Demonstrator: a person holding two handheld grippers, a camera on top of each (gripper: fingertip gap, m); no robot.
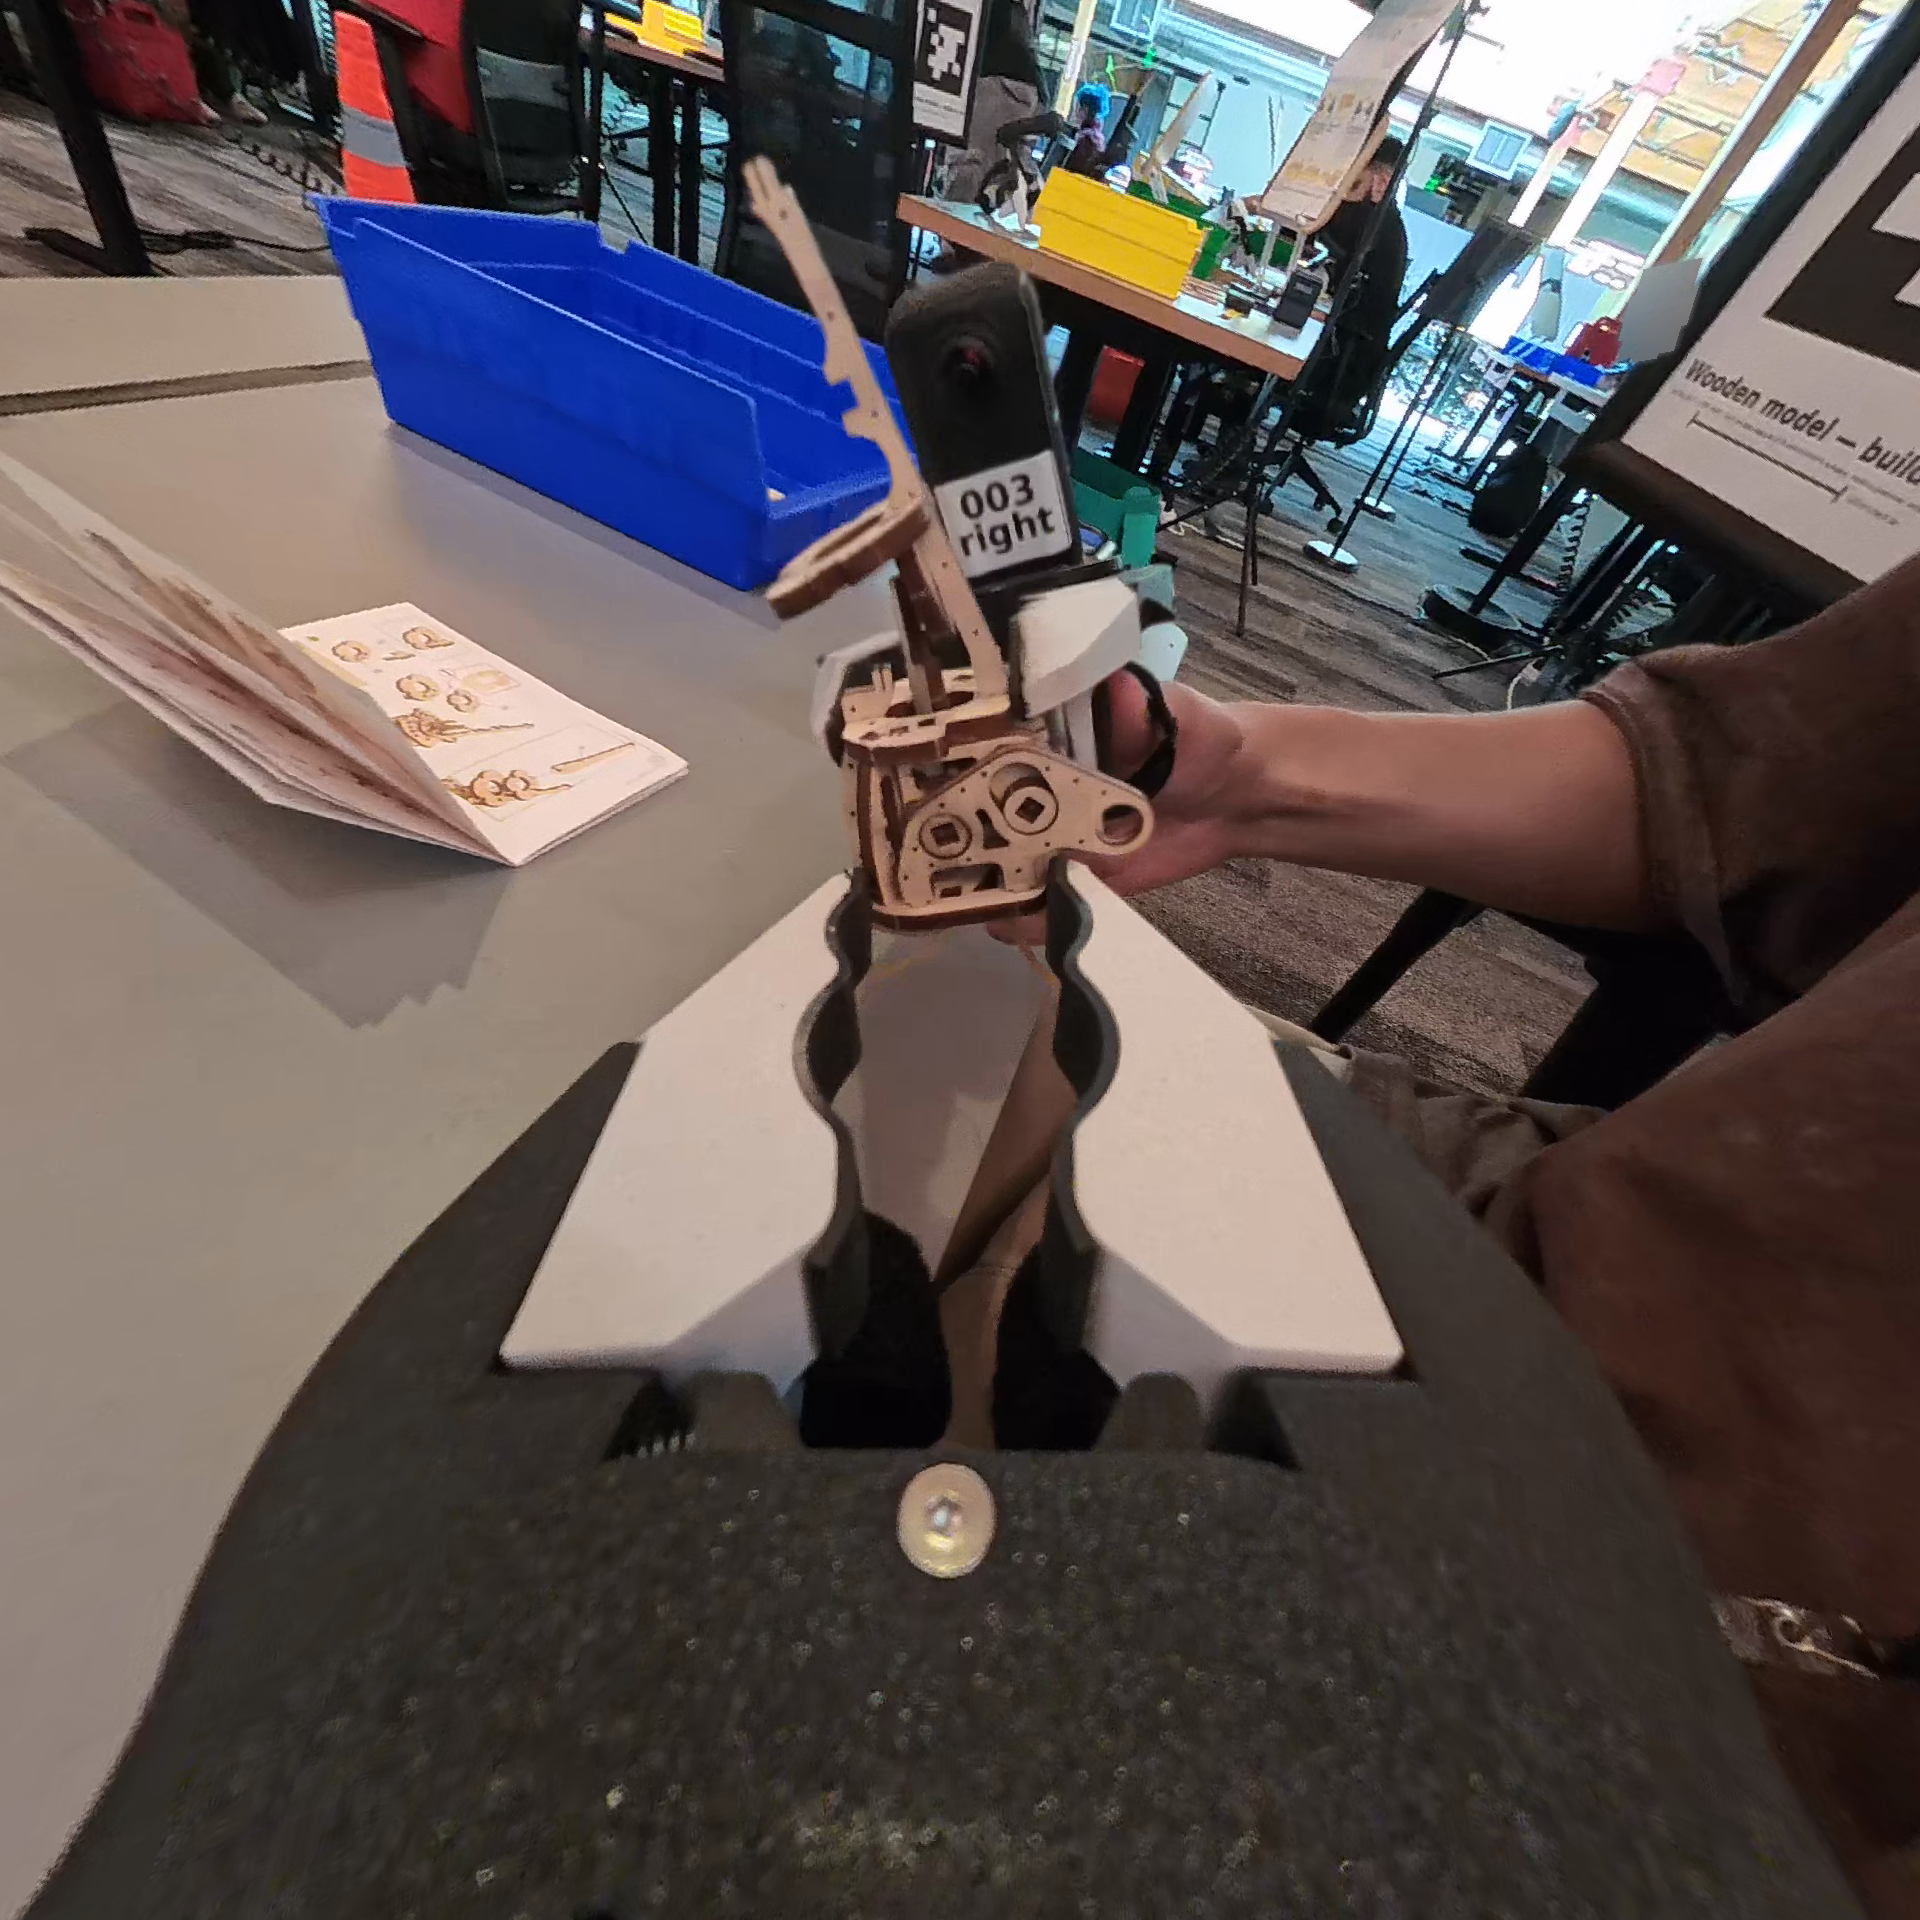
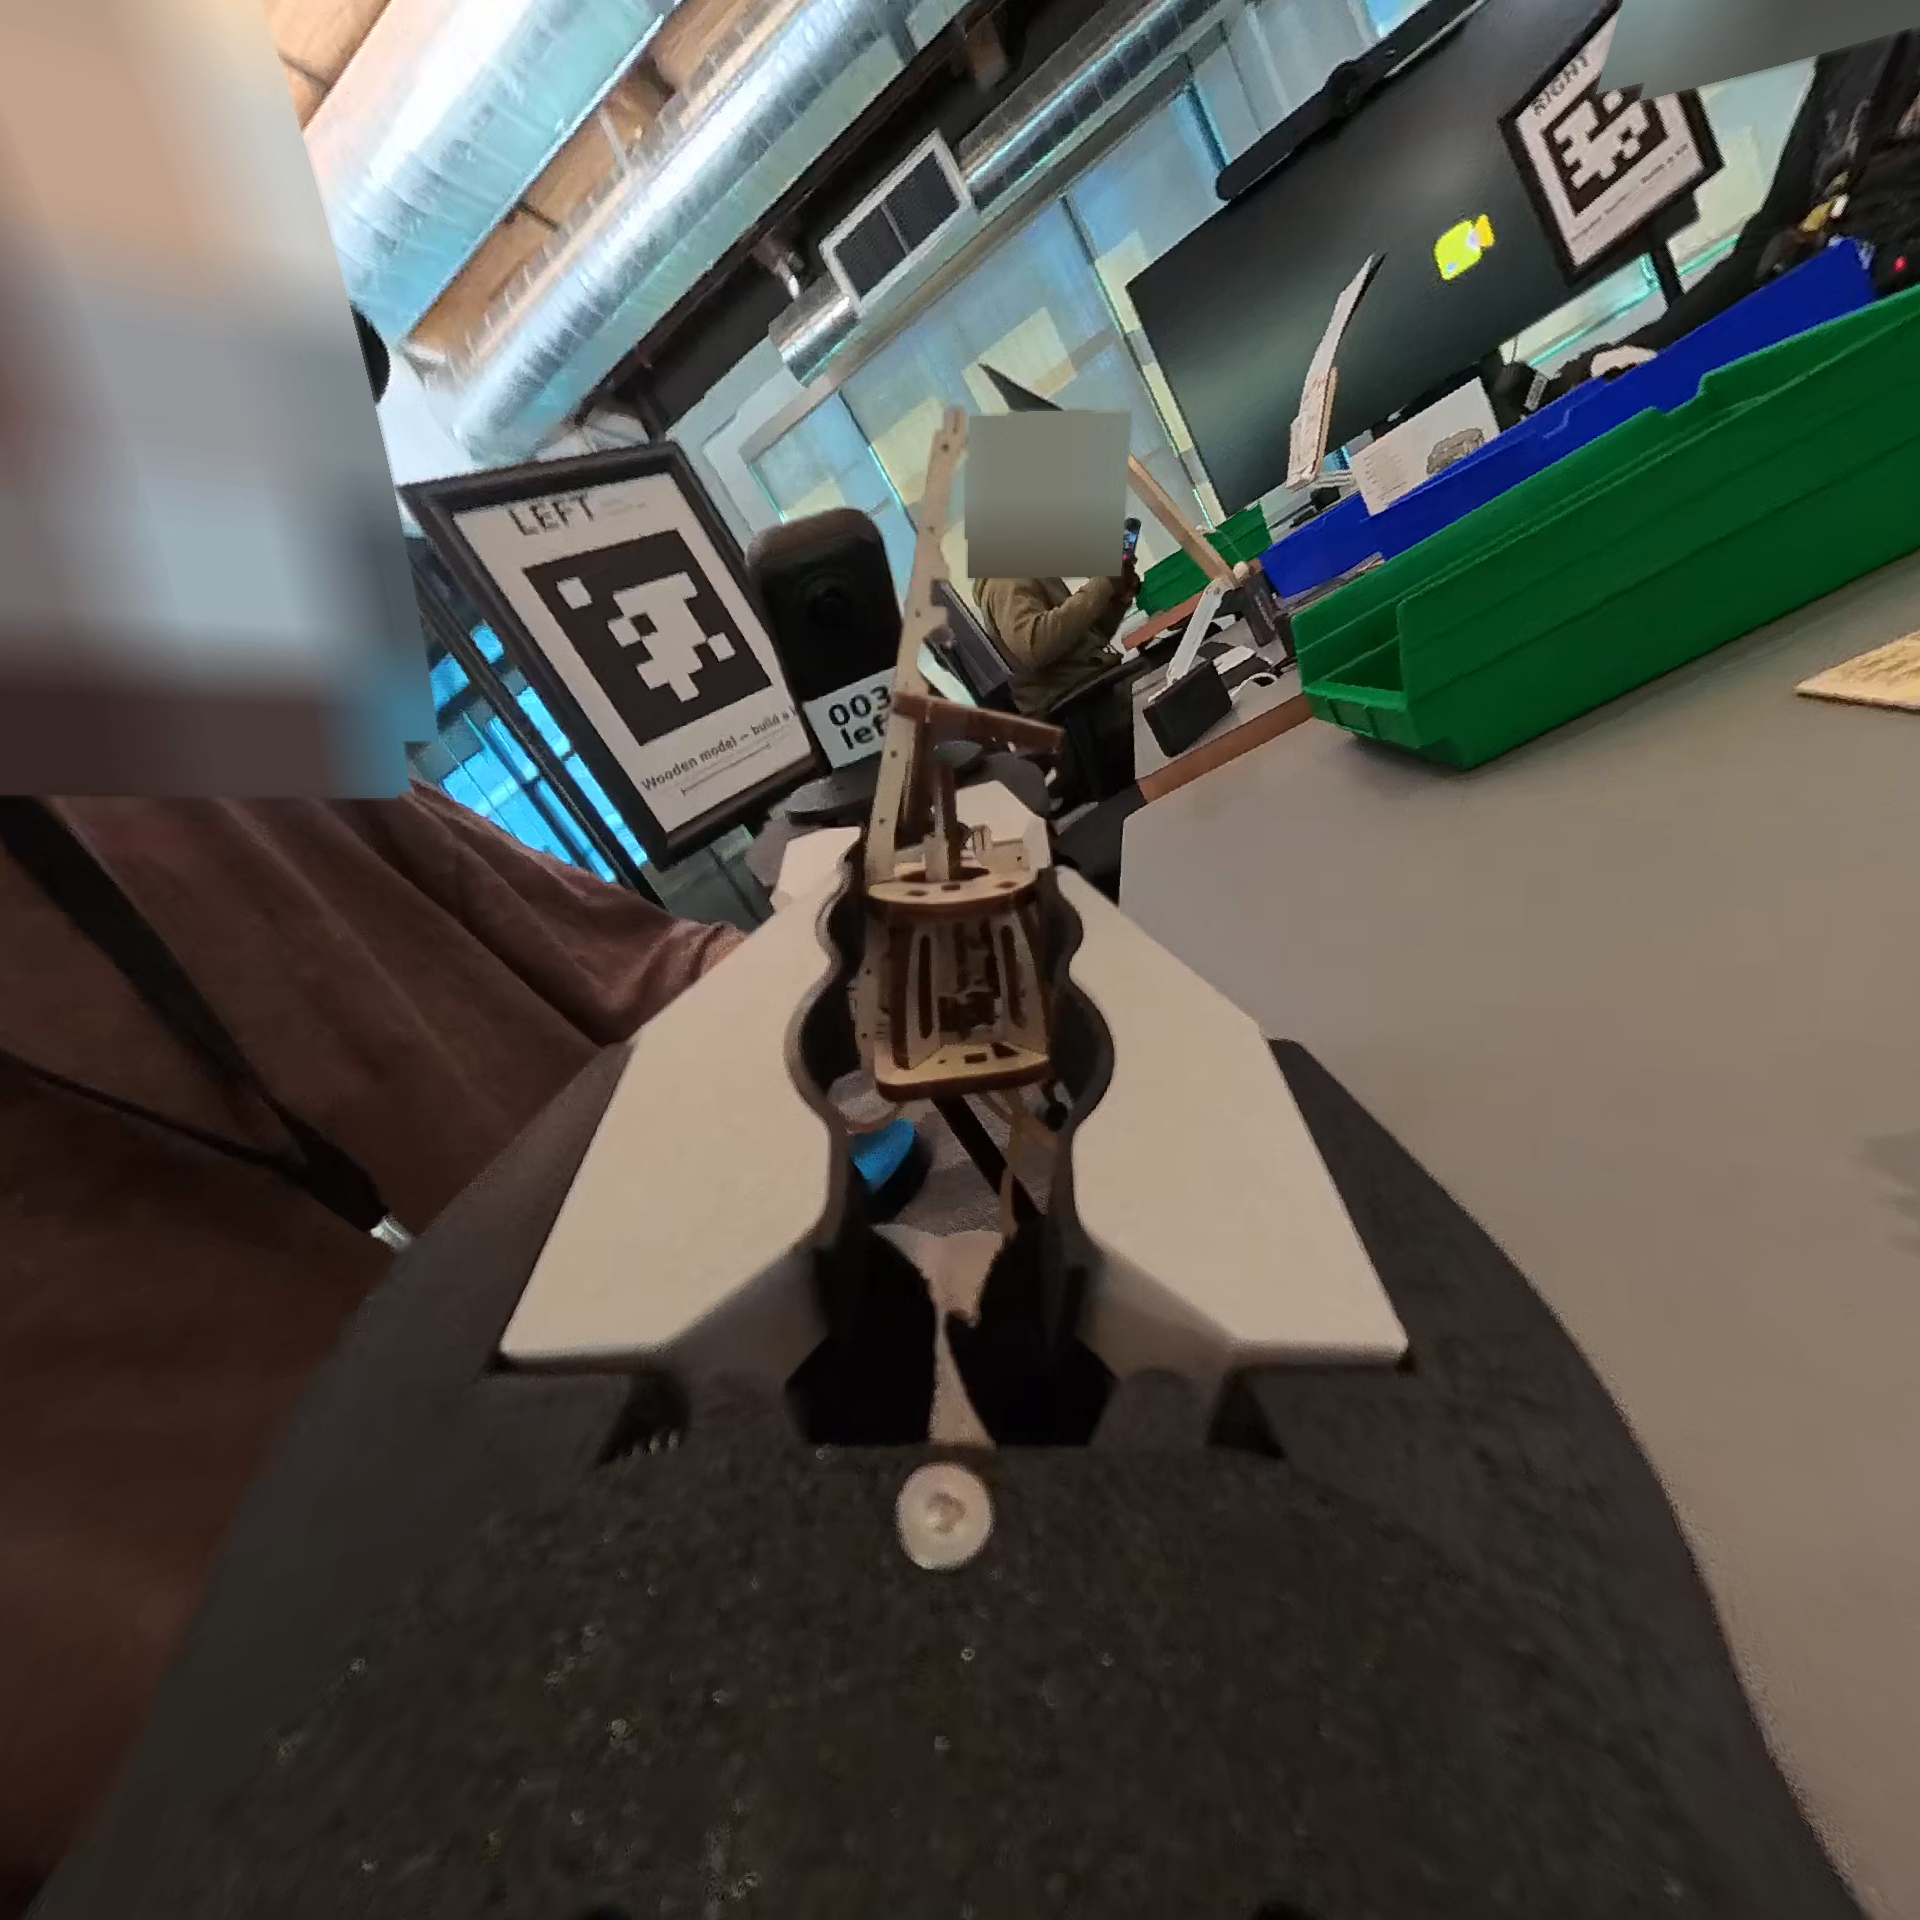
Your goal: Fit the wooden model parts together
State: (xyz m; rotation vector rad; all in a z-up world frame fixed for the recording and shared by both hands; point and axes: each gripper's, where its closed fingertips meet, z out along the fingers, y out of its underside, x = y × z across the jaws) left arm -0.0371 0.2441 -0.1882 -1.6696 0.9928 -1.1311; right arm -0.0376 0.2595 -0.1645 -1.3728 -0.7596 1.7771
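Model (image 1: 966, 821) is held up in the air between both grippers, off the desk (image 1: 260, 1039), out past its edge. Left gripper (image 1: 956, 914) has its jaws clamped on the model's bottom edge; the contact itself is only partly visible since the model body covers the tips. Right gripper (image 2: 951, 977) has its jaws clamped on the model's side plates, model sitting between the wavy pads. In the left wrist view the right gripper (image 1: 966, 675) is mostly hidden behind the model, only its white shells and camera show. Hand (image 1: 1174, 800) wraps its handle from the right, brown sleeve cut off at the frame edge. A long notched strip (image 1: 831, 322) sticks up from the model, tilted left, top blurred. Ring-shaped part on it is out of focus, can't make out how it's attached.

Booklet (image 1: 499, 727) lies open on the desk, left half cut off. Blue bin (image 1: 582, 395) behind it. Green bin (image 2: 1621, 623) on the desk in the right wrist view, contents not visible.
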